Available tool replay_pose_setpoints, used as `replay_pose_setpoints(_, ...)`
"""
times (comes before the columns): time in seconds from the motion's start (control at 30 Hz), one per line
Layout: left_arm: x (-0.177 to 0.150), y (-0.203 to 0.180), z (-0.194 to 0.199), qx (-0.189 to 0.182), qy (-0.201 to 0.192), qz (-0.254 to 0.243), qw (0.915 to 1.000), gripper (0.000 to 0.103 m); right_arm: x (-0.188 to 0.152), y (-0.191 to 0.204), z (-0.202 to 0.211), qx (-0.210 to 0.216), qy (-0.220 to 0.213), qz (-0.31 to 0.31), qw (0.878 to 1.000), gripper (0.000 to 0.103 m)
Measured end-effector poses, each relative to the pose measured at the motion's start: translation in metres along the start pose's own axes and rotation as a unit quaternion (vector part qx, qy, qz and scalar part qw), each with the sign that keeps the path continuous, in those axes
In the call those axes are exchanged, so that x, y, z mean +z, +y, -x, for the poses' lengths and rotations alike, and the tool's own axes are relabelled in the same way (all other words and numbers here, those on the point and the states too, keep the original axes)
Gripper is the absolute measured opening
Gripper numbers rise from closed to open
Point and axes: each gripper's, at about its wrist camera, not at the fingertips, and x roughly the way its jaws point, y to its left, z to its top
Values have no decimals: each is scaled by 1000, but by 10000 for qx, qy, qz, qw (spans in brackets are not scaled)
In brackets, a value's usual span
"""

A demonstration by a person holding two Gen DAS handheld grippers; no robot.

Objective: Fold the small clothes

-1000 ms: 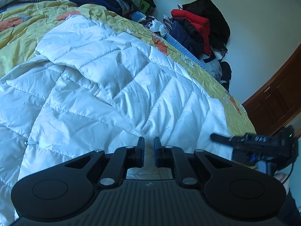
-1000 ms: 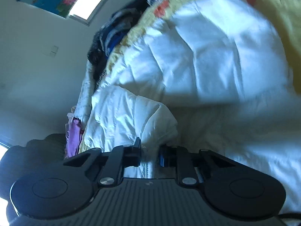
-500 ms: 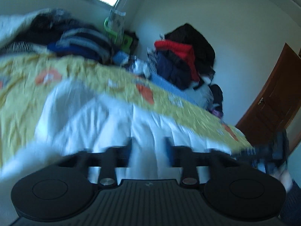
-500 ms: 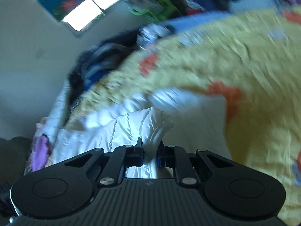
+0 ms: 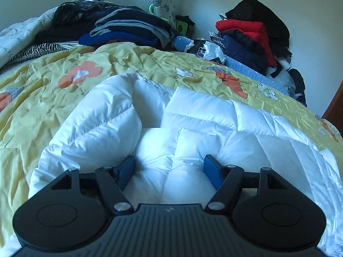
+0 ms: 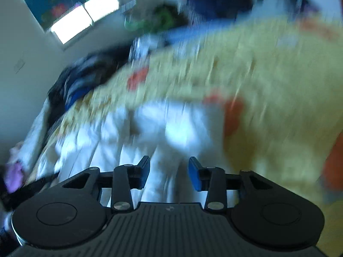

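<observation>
A white quilted puffer garment (image 5: pixel 193 124) lies folded over itself on the yellow flowered bedspread (image 5: pixel 32 98). My left gripper (image 5: pixel 169 167) is open and empty, its blue pads spread just above the garment's near edge. In the blurred right wrist view the same white garment (image 6: pixel 150 132) lies below my right gripper (image 6: pixel 169 169), which is open with nothing between its pads.
A pile of dark folded clothes (image 5: pixel 120 30) sits at the head of the bed. Red, navy and black jackets (image 5: pixel 253 34) are stacked against the wall at the right. A brown door (image 5: pixel 336 105) shows at the far right edge. A window (image 6: pixel 83 17) is on the far wall.
Both grippers were shut on the white garment's edge, carried it over in a fold, then opened and let go. The garment now lies doubled on the bedspread.
</observation>
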Motion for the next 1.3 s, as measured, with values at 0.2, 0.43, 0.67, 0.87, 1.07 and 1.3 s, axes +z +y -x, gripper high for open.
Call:
replay_pose_setpoints(0.2, -2, -6, -4, 107, 30, -109, 9999, 72, -5, 74, 0, 526, -160, 1323, 9897, 69)
replay_pose_setpoints(0.43, -4, -3, -7, 35, 10, -198, 9998, 75, -36, 73, -69, 379, 747, 1593, 9837, 70)
replay_pose_setpoints(0.67, -6, -5, -14, 59, -123, -258, 9996, 80, -56, 69, -78, 505, 654, 1714, 9817, 70)
replay_pose_setpoints(0.87, -5, -12, 2, 363, -228, -385, 9983, 81, -57, 75, -78, 388, 489, 1900, 9798, 73)
replay_pose_setpoints(1.07, -21, -35, 63, 44, -466, -453, 9979, 81, -55, 73, -6, 550, -207, 1297, 9898, 79)
replay_pose_setpoints(1.3, -44, -63, 44, 188, -97, -1132, 9933, 84, -73, 84, -23, 290, 322, 1623, 9858, 82)
